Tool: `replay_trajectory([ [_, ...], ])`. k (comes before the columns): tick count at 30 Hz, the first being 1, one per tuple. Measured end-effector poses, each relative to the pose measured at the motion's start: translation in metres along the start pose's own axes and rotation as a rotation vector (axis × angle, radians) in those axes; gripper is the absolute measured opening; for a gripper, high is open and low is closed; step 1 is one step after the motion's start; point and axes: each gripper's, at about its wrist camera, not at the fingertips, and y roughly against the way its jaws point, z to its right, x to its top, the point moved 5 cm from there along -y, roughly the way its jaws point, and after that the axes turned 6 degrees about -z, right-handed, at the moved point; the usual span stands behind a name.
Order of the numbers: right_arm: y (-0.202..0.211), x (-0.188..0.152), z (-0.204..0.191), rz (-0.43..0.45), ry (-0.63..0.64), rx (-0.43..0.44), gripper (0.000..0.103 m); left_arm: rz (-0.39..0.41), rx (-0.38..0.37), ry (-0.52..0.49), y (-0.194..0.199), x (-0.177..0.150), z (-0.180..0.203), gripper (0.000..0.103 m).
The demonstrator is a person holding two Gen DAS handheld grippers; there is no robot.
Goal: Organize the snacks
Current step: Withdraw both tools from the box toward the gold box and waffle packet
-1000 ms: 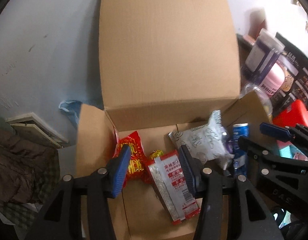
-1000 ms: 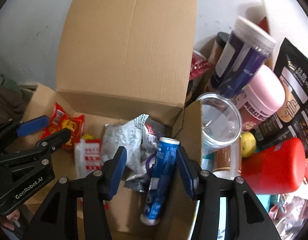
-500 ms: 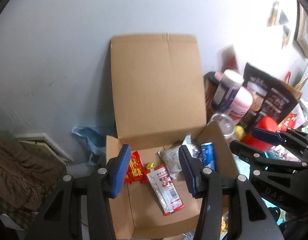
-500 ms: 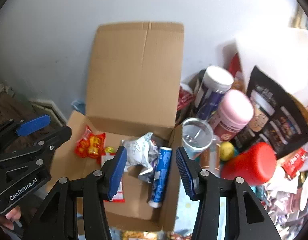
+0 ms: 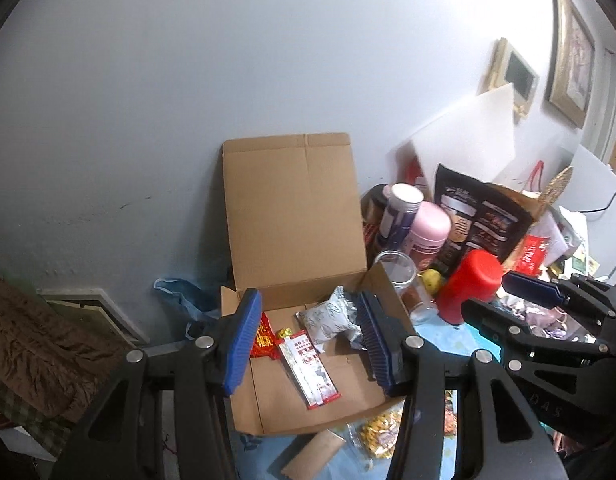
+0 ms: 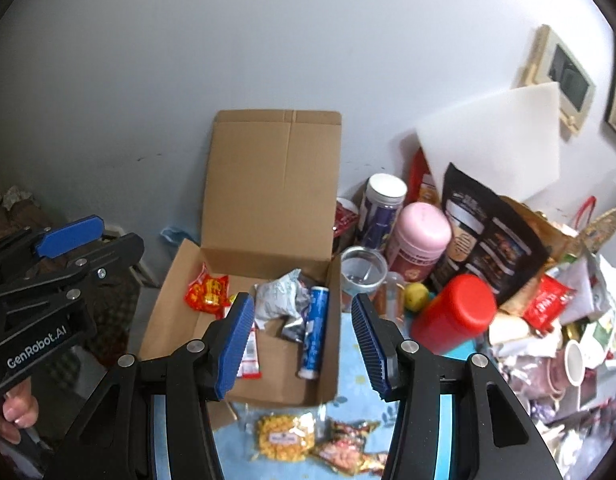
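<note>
From my right tool (image 6: 303, 340), jaws parted and empty, I look down on an open cardboard box (image 6: 176, 300) against a grey wall. Inside lie a red snack packet (image 6: 208, 292), a crumpled silver bag (image 6: 278, 298) and a blue tube (image 6: 313, 332). The left tool (image 6: 68, 252) hangs apart at the frame's left. Below the box, a yellow snack bag (image 6: 284, 438) rests on the blue table (image 6: 349, 408); a red canister (image 6: 453, 318) stands right.

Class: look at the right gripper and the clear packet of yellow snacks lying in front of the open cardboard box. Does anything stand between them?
Nothing visible does. The right gripper, open and empty, hangs above the clear packet of yellow snacks on the blue cloth, outside the cardboard box.
</note>
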Motion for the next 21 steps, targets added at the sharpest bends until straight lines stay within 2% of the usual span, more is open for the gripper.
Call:
replay_trajectory([
  [10,0.043,-0.050,-0.007,0.001,-0.023,0.009,0.051,0.026,-0.022,-0.046,0.052,-0.038,0.017,0.049],
  [16,0.051,-0.083,-0.020,-0.029,-0.038,0.022,0.051,-0.004,-0.032,-0.052,0.065,-0.071,0.022,0.049],
  [19,0.050,-0.102,-0.025,-0.058,-0.035,0.014,0.057,-0.020,-0.040,-0.056,0.067,-0.087,0.022,0.049],
  [21,0.048,-0.116,-0.029,-0.076,-0.036,0.024,0.057,-0.028,-0.046,-0.060,0.067,-0.098,0.022,0.049],
])
